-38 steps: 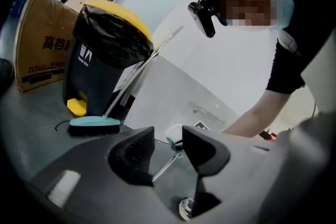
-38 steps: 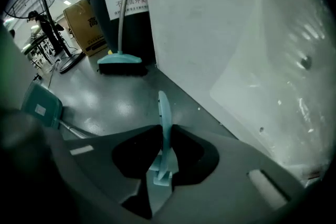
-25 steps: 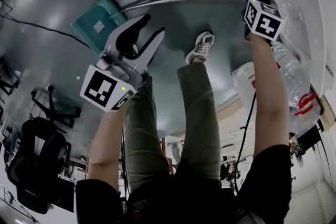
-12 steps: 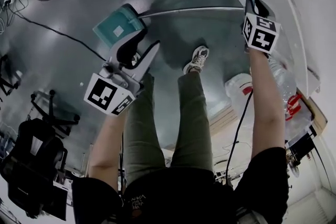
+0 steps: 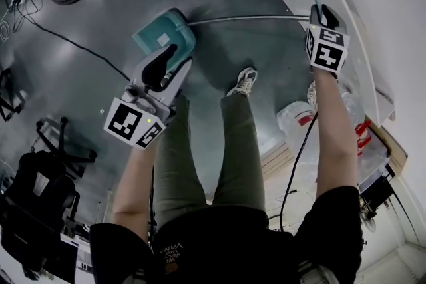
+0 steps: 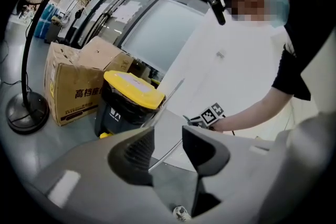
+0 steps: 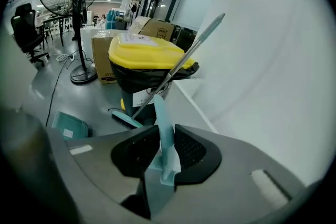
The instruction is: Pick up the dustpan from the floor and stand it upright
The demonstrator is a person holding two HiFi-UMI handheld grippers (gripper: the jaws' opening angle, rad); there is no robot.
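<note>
My right claw (image 5: 325,12) clamps the dustpan (image 5: 164,38) by its teal handle (image 7: 164,128), jaws just easing wider, held high to tip the pan upright; my left claw (image 5: 172,62) hangs wide, empty.

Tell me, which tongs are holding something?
The right tongs: they grip the teal dustpan handle, though their jaws have just been opening slightly. The left tongs are open with nothing between them.

The cardboard box (image 6: 73,86) bears printed "高档".
</note>
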